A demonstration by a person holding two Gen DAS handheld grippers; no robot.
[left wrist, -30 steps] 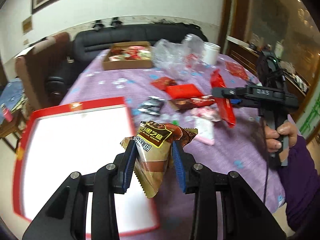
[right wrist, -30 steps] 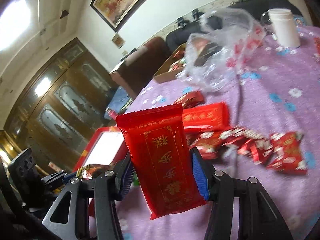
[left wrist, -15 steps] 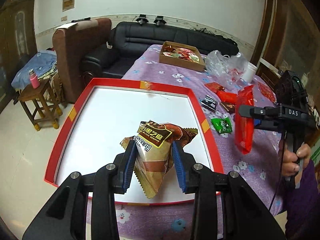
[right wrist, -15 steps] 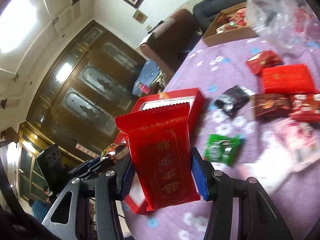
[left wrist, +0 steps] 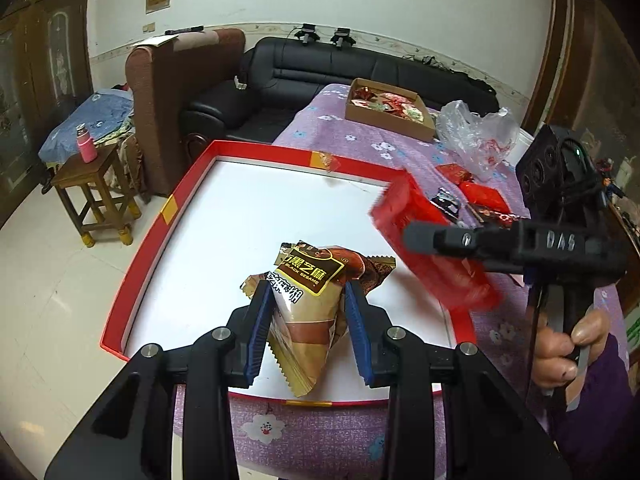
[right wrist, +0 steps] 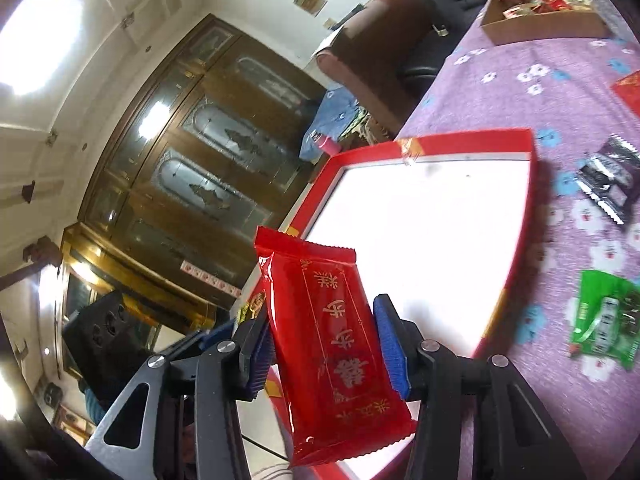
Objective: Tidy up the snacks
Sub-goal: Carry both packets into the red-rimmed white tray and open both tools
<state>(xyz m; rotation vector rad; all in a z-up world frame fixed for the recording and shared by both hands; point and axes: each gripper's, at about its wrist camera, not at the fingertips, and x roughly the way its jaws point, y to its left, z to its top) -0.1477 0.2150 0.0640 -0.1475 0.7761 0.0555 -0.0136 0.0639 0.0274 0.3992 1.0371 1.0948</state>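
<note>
Over the white floor of the red-rimmed tray (left wrist: 168, 208): left gripper (left wrist: 307, 312) clamped on a brown-and-gold black sesame packet (left wrist: 308, 300), blue pads pressing both its sides, packet held above the tray's near part; to its right, right gripper (right wrist: 320, 344) holding a red packet with gold characters (right wrist: 332, 344) (blurred in the left wrist view), jaws having just been closing, the packet between the pads, above the tray's right edge; on the purple flowered tablecloth (left wrist: 360, 144) beyond: a green packet (right wrist: 604, 320), a black packet (right wrist: 608, 184), a cardboard box of snacks (left wrist: 390, 112), a crumpled clear plastic bag (left wrist: 476, 136); at right, fingers of a hand (left wrist: 568, 356) around the gripper's handle.
</note>
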